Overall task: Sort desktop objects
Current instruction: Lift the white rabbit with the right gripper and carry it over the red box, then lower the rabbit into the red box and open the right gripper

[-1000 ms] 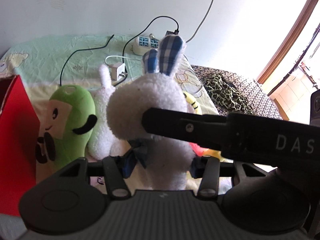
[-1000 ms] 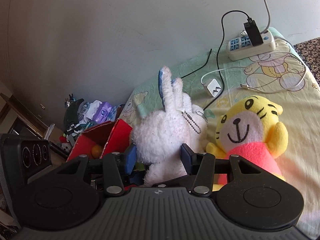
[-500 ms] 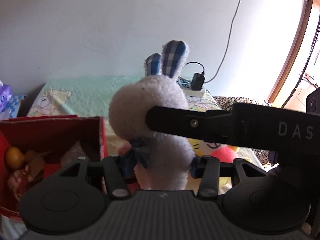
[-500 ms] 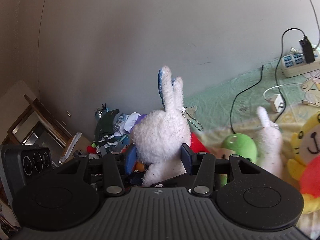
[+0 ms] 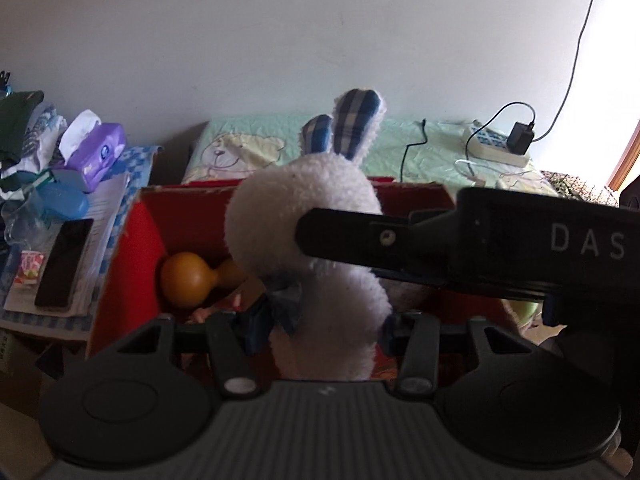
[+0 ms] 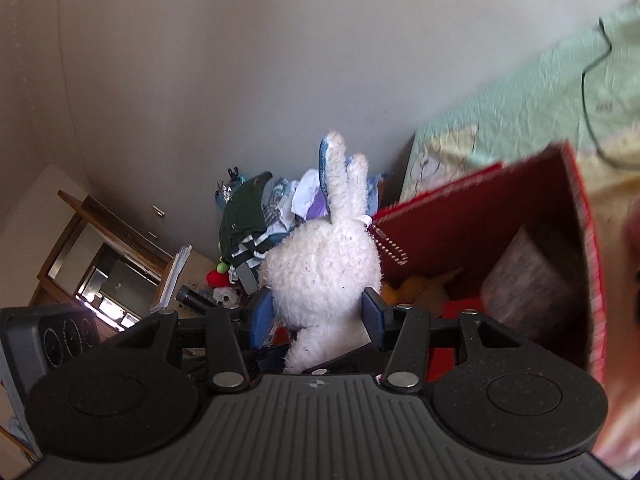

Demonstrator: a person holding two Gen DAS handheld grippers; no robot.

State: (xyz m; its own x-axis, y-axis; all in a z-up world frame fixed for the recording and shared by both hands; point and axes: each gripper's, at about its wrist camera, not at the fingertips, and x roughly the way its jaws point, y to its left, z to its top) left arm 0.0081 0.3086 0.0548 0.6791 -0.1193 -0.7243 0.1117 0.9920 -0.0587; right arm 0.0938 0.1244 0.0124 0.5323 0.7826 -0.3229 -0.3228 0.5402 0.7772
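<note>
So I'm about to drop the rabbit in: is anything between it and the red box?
Nothing visible blocks it. The rabbit, held by both tools, hangs over the open red box; a yellow gourd lies inside on the left.

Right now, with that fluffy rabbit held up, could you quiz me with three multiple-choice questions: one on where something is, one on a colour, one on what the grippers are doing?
1. Where is the white plush rabbit?
A. lying on the bedsheet
B. held above the open red box
C. on the side table beside the phone

2. What colour are the rabbit's inner ears?
A. blue plaid
B. plain pink
C. yellow

3. How do the grippers stand?
A. both open
B. only the left shut
C. both shut on the rabbit

Answers:
1 B: the box's opening shows behind and beneath the rabbit.
2 A: blue checks show in the left wrist view.
3 C: the left gripper and the right gripper each press blue pads into its fur.
</note>
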